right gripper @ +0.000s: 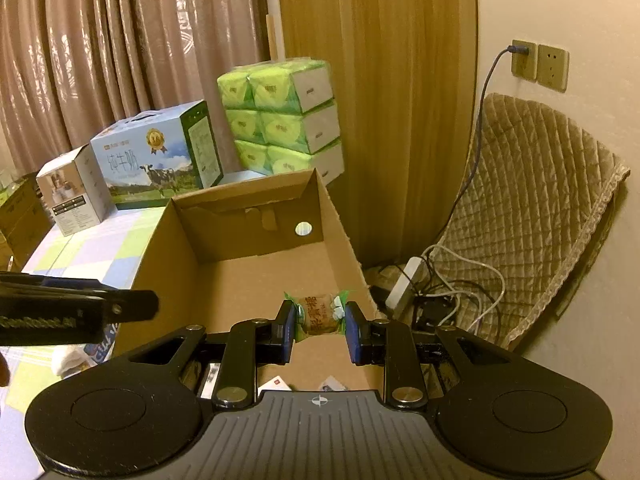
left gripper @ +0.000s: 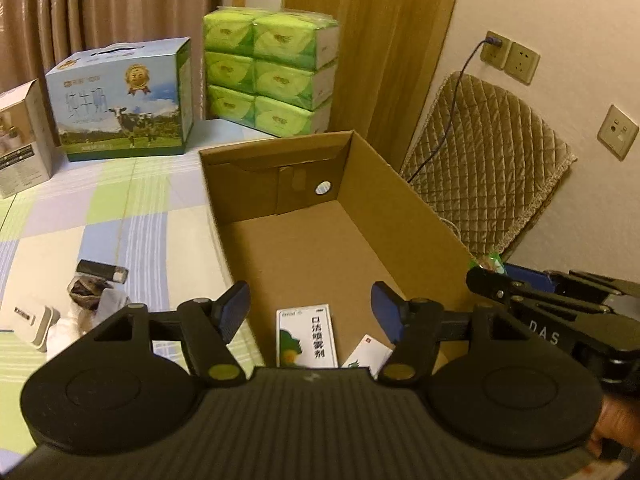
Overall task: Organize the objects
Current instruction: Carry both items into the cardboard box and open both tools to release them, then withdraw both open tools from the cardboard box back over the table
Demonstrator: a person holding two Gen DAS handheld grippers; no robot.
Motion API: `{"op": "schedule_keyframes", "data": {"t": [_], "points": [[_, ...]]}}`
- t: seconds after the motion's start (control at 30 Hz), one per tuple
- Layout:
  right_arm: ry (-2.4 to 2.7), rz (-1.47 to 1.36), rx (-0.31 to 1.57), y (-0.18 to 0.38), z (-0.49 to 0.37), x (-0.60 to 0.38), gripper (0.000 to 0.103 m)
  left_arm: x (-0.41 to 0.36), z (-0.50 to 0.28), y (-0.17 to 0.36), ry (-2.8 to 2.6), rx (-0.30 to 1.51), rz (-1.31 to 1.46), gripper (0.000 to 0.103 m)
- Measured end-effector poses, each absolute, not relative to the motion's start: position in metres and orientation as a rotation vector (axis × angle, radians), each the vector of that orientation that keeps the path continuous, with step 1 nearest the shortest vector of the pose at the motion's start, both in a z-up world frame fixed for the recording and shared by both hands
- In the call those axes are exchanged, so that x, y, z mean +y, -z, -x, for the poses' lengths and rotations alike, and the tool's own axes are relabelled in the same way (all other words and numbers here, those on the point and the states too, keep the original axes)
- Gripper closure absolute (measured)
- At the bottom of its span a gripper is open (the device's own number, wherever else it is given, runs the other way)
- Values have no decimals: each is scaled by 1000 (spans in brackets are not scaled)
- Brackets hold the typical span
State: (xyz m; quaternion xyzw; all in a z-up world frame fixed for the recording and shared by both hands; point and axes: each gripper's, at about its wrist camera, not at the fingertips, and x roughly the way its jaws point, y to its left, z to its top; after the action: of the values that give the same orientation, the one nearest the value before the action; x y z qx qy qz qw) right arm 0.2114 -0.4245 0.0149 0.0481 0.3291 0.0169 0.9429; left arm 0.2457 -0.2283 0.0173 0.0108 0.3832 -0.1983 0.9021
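An open cardboard box [left gripper: 384, 184] stands on a checked bedspread [left gripper: 120, 208]. My left gripper [left gripper: 310, 312] hangs open over the box's near end with nothing between its blue pads. Below it, on the box floor, lie a white and green carton with printed text [left gripper: 306, 336] and a smaller white packet [left gripper: 368, 354]. My right gripper [right gripper: 320, 312] is shut on a small wrapped snack with green ends [right gripper: 318, 316] and holds it above the inside of the box [right gripper: 176, 248]. Its tip also shows at the right edge of the left wrist view. The left gripper's finger [right gripper: 132, 304] reaches in from the left of the right wrist view.
Behind the box stand a blue milk case [left gripper: 120, 108], stacked green tissue packs [left gripper: 272, 72] and a white carton [left gripper: 20, 140]. Left of the box lie a black and white item [left gripper: 102, 271], a cloth bundle [left gripper: 92, 296] and a white device [left gripper: 34, 320]. A quilted cushion [left gripper: 488, 168] and a power strip with cables [right gripper: 404, 284] are at the right.
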Motion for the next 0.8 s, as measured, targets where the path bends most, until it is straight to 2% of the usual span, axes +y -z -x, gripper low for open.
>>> {"op": "schedule_keyframes", "data": {"t": [0.23,0.33,0.37,0.8], "points": [[-79,-139,647,-21,-213,-417,78,-211,-238,-20,385,788,-8,40],[-89,-191,630,-25,-214,-420,42,-204,-235,-20,371,791,-6,36],[-88,-205,624,-27,-214,-422,40,-201,-234,-20,366,792,-7,33],[-75,-229,615,-40,-174,-421,39,-151,-194,-28,294,771,21,25]]}}
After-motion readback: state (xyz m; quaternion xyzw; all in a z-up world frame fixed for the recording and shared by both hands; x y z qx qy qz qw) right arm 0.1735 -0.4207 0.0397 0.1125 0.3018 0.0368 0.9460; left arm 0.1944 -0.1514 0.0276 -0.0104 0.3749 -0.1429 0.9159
